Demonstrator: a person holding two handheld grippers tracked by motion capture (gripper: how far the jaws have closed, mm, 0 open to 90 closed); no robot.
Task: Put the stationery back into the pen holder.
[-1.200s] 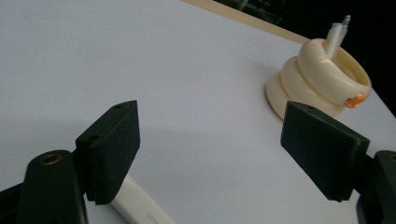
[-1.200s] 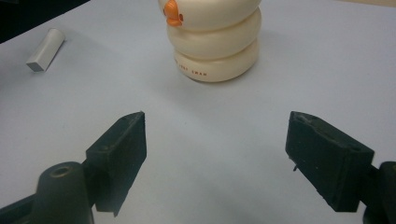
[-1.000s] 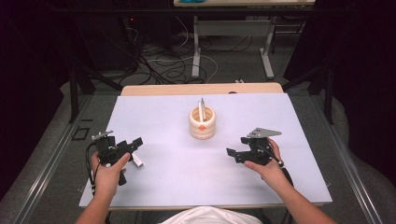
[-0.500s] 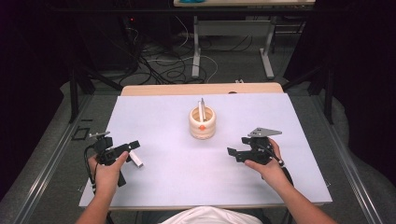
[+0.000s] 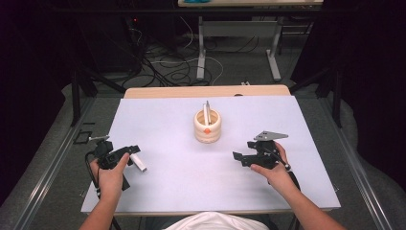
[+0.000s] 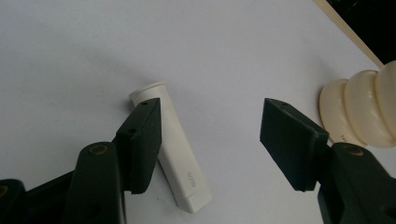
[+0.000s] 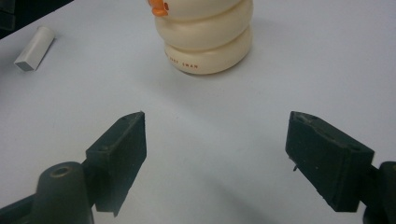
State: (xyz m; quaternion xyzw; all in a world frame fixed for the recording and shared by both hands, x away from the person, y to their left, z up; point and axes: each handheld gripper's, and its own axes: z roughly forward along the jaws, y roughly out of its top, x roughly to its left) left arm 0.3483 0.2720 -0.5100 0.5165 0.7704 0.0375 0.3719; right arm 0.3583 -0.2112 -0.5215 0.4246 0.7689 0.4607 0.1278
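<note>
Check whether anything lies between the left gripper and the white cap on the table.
Nothing visible does. The left gripper is open right over the white cap, which lies flat on the bare table; the cream holder stands off to one side.

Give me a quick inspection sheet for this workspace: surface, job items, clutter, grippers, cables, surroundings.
Surface: white table top, flat, no spills seen.
Job's things: small white cap lying flat by the left gripper; cream ribbed holder mid-table, upright, a white pen standing in it.
Clutter: nothing seen.
Grippers: left gripper open, one of its fingers over the cap, not closed on it; right gripper open, holding nothing, aimed at the holder.
Cables: loose cables on the floor beyond the table.
Surroundings: dark room, table legs behind.
</note>
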